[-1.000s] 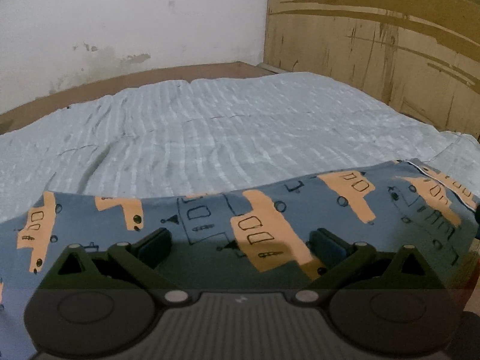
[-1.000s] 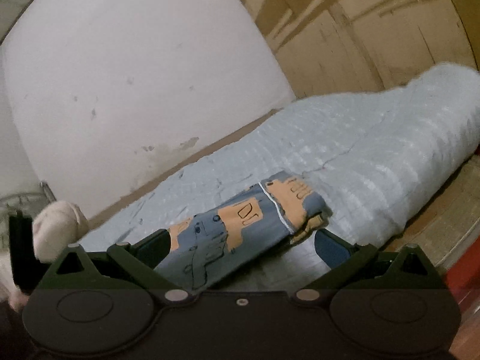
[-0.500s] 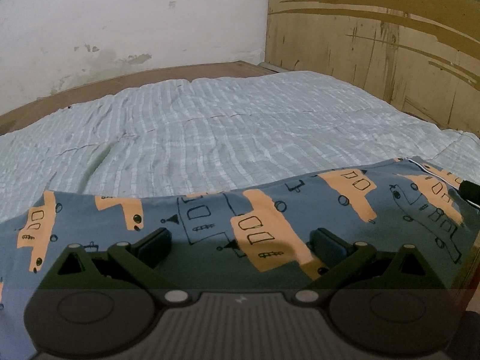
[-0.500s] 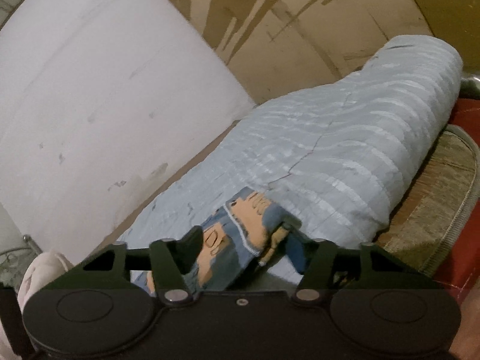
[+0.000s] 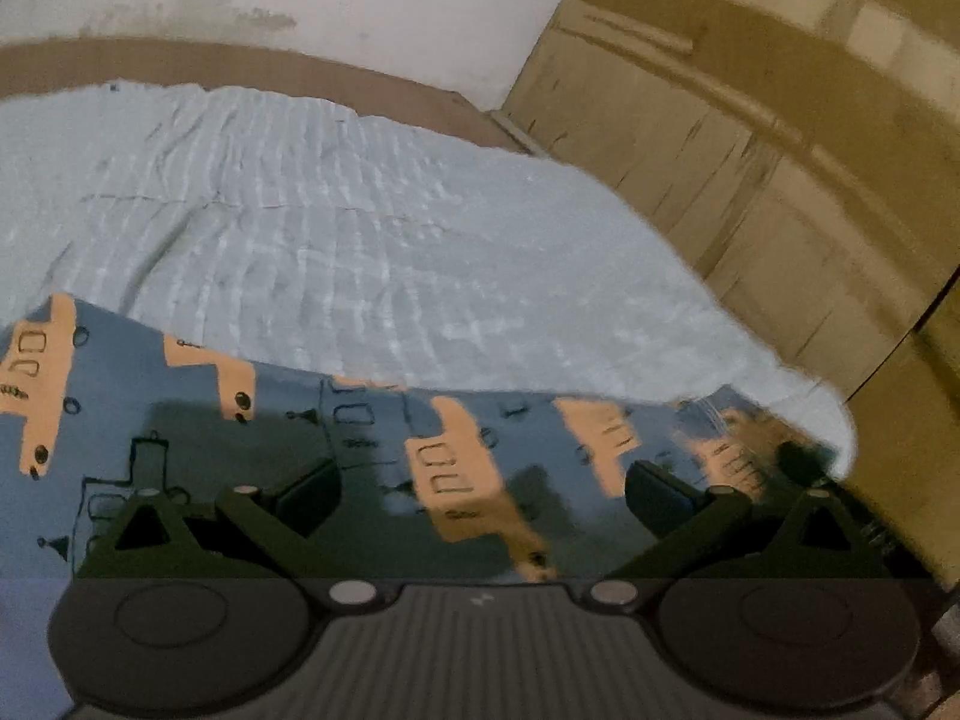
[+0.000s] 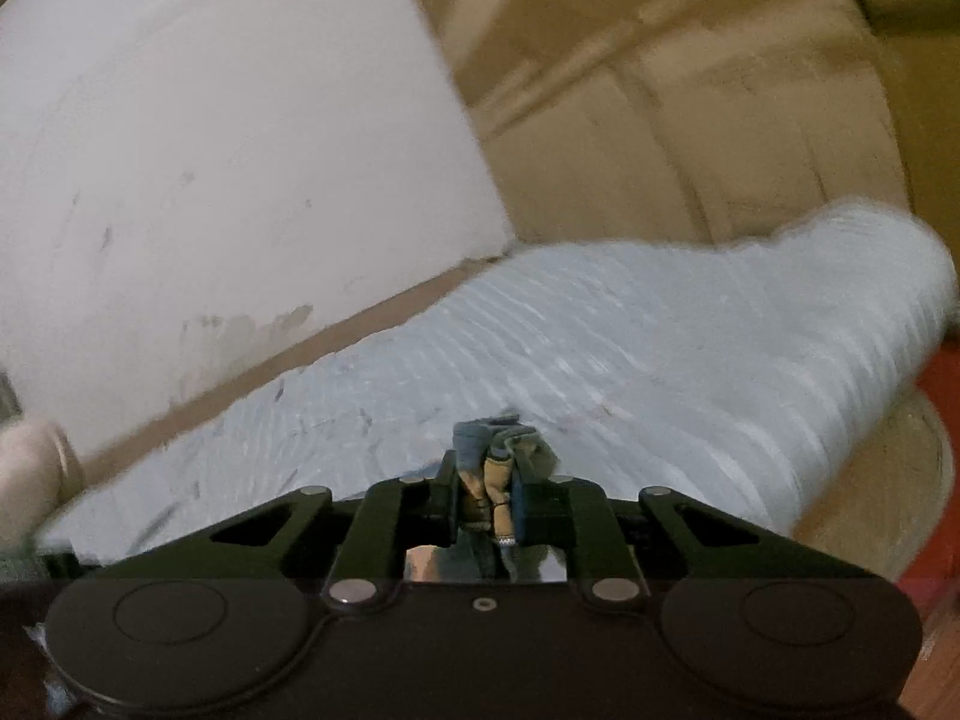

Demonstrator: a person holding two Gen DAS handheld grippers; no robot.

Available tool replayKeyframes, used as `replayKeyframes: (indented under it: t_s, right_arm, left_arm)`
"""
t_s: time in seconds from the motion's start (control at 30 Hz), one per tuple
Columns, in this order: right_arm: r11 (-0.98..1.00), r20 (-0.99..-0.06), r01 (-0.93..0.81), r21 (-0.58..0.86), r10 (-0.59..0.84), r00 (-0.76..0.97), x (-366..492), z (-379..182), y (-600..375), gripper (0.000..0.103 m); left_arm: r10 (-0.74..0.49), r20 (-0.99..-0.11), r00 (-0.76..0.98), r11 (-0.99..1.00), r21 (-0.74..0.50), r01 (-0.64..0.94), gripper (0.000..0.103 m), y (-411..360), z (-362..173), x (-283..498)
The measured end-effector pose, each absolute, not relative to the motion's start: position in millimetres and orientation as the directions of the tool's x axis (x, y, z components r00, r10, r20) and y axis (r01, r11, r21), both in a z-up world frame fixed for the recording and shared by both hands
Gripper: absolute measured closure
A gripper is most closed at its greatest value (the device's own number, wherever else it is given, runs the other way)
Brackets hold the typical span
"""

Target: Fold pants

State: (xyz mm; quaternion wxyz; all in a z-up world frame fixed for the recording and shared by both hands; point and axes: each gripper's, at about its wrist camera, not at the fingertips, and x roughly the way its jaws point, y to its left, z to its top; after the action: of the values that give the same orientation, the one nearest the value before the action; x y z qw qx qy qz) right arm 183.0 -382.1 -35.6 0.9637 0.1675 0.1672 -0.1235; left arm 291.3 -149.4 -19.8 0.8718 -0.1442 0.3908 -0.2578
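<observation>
Clamping down hard, the right gripper [image 6: 485,483] is pinching a bunched wad of the pants [image 6: 489,450] between its two fingers [image 6: 445,495]; its jaws have just been closing, and the blue and orange cloth is now squeezed tight in the narrow gap, sticking out beyond the fingertips. Behind it, the pale blue quilted blanket [image 6: 630,360] is stretching away toward the white wall [image 6: 210,150] and the brown wooden panelling [image 6: 690,90], and the whole view is smearing with blur.

From the left wrist, the left gripper [image 5: 480,483] is sitting with its fingers [image 5: 309,489] spread wide apart, gripping nothing. The pants [image 5: 252,444], blue with orange vehicle shapes, are lying spread across the near edge of the blanket [image 5: 360,252], running from the left border of the view over to the right, directly under and beyond those open fingers. The far right end of the garment is looking blurred and rumpled, so its exact lie there is hard to tell. The wooden panelling [image 5: 780,150] is filling the right side
</observation>
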Motion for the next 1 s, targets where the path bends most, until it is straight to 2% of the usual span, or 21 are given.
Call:
replayKeyframes:
  t_s: [0.2, 0.3, 0.43, 0.53, 0.6, 0.83, 0.93, 1.0]
  right_arm:
    - [0.992, -0.316, 0.129, 0.008, -0.120, 0.941, 197.0, -13.3, -311.6, 0.087]
    - [0.996, -0.328, 0.027, -0.089, -0.055, 0.943, 198.0, -12.5, -271.9, 0.087]
    - [0.982, -0.405, -0.096, -0.161, 0.023, 0.914, 198.8, -32.9, -226.6, 0.087]
    - [0.976, -0.463, -0.126, -0.181, 0.028, 0.886, 201.4, -55.7, -208.0, 0.087]
    - [0.975, -0.452, -0.115, -0.189, 0.018, 0.892, 199.1, -66.3, -206.0, 0.087]
    - [0.997, -0.353, -0.081, -0.017, 0.070, 0.933, 191.1, -77.5, -226.2, 0.087]
    - [0.981, -0.314, -0.078, 0.179, 0.132, 0.940, 185.6, -80.0, -246.7, 0.087]
    - [0.934, -0.291, -0.072, 0.350, 0.182, 0.939, 186.7, -83.9, -266.1, 0.087]
  left_arm:
    - [-0.610, -0.537, 0.582, 0.780, -0.534, 0.326, 0.001, -120.8, -6.9, 285.1]
    - [-0.612, -0.523, 0.594, 0.775, -0.546, 0.317, 0.001, -109.5, -6.2, 281.9]
    - [-0.589, -0.540, 0.602, 0.793, -0.529, 0.301, 0.001, -100.8, -12.7, 279.9]
    - [-0.582, -0.557, 0.592, 0.799, -0.527, 0.290, 0.001, -96.8, -19.9, 280.5]
    - [-0.583, -0.566, 0.583, 0.799, -0.528, 0.287, 0.001, -97.6, -26.0, 281.4]
    - [-0.615, -0.583, 0.530, 0.783, -0.529, 0.327, 0.001, -122.2, -34.6, 285.6]
    - [-0.624, -0.589, 0.514, 0.776, -0.546, 0.317, 0.002, -134.8, -36.3, 290.0]
    - [-0.635, -0.592, 0.497, 0.765, -0.573, 0.294, 0.007, -141.4, -38.5, 296.0]
